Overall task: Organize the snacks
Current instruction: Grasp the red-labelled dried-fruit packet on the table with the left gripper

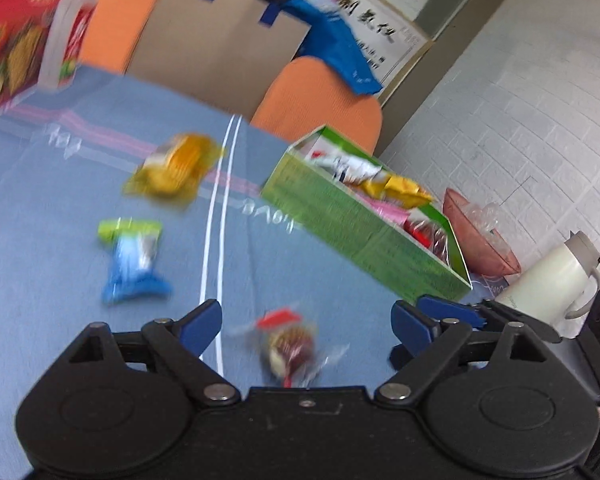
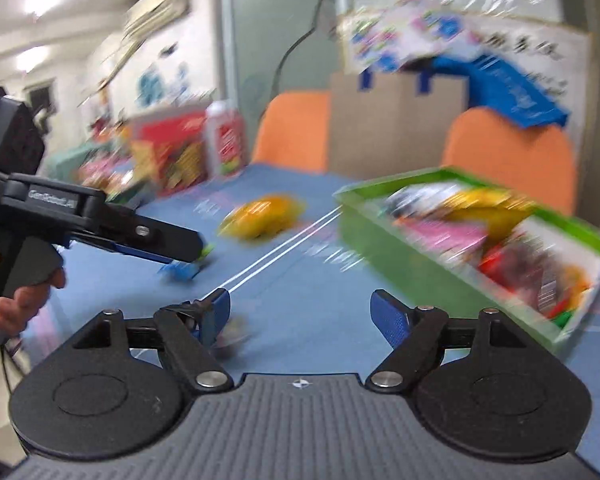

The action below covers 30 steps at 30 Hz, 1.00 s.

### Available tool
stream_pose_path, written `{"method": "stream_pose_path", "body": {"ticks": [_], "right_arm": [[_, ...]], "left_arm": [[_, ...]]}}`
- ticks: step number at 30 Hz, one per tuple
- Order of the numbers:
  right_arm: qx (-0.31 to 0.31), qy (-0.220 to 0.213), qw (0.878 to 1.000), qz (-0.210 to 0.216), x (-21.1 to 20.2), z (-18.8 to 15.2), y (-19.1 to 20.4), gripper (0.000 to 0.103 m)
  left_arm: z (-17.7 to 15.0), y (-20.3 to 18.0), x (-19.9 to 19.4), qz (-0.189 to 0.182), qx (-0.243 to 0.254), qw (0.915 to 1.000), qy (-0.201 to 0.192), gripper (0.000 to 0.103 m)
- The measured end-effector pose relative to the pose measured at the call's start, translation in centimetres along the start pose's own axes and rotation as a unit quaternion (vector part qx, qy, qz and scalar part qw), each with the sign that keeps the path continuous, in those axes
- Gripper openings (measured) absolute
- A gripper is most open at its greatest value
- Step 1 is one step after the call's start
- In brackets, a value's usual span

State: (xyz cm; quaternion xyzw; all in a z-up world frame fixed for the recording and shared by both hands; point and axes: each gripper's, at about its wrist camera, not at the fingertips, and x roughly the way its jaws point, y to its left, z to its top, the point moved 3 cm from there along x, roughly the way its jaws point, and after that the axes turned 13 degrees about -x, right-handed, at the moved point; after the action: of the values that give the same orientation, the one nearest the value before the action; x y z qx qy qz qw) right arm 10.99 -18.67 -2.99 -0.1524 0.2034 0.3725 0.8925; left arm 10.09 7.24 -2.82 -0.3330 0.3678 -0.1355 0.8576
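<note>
A green box [image 1: 352, 228] holding several snack packets stands on the blue tablecloth; it also shows in the right wrist view [image 2: 416, 248]. Loose on the cloth lie a yellow packet [image 1: 172, 168] [image 2: 260, 216], a blue and green packet [image 1: 134, 260] and a clear-wrapped red and brown snack [image 1: 290, 348]. My left gripper [image 1: 306, 320] is open and empty, with the red and brown snack between its fingers, below them. My right gripper [image 2: 300, 310] is open and empty above the cloth, left of the box. Both views are blurred.
A red carton [image 1: 12, 56] and a white and red bottle [image 1: 74, 32] stand at the far left. Two orange chairs [image 1: 320, 100] and a cardboard sheet [image 1: 220, 40] are behind the table. A pink bowl [image 1: 476, 236] and a white flask [image 1: 548, 280] sit right of the box.
</note>
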Motion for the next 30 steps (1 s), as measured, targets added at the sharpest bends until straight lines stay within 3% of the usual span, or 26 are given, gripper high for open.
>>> {"method": "stream_pose_path", "body": {"ticks": [4,11,14,15,16,18,19,20,30], "right_arm": [[-0.009,0.019,0.998,0.056,2.0,-0.3,2.9,0.103],[-0.009,0.032,0.996,0.079,3.9,-0.7,4.9,0.103],[0.008,0.036,0.996,0.077,4.5,-0.9,4.6,0.103],[0.014,0.038,0.996,0.080,4.7,-1.0,4.4,0.100],[0.019,0.040,0.996,0.081,4.9,-1.1,4.3,0.091],[0.029,0.042,0.995,0.082,5.4,-1.5,4.1,0.080],[0.036,0.039,0.995,0.079,5.3,-1.7,4.0,0.068],[0.040,0.035,0.995,0.083,5.0,-1.8,3.9,0.063],[0.046,-0.012,0.999,0.013,0.6,-1.1,0.8,0.061]], "left_arm": [[-1.0,1.3,0.4,-0.014,-0.036,0.9991,0.017,0.103],[-1.3,1.1,1.9,-0.004,-0.017,0.9996,0.023,0.103],[-1.2,1.4,2.6,-0.004,-0.019,0.9996,0.023,0.087],[-1.2,1.3,2.8,-0.003,-0.018,0.9995,0.024,0.067],[-1.2,1.3,3.1,-0.003,-0.015,0.9994,0.031,0.050],[-1.5,1.0,3.4,-0.003,-0.014,0.9995,0.028,0.051],[-1.6,0.7,3.4,-0.001,-0.007,0.9997,0.025,0.051],[-1.7,0.4,3.4,-0.001,-0.006,0.9996,0.026,0.051],[-0.5,-6.0,5.4,-0.052,0.045,0.9973,0.027,0.051]]}}
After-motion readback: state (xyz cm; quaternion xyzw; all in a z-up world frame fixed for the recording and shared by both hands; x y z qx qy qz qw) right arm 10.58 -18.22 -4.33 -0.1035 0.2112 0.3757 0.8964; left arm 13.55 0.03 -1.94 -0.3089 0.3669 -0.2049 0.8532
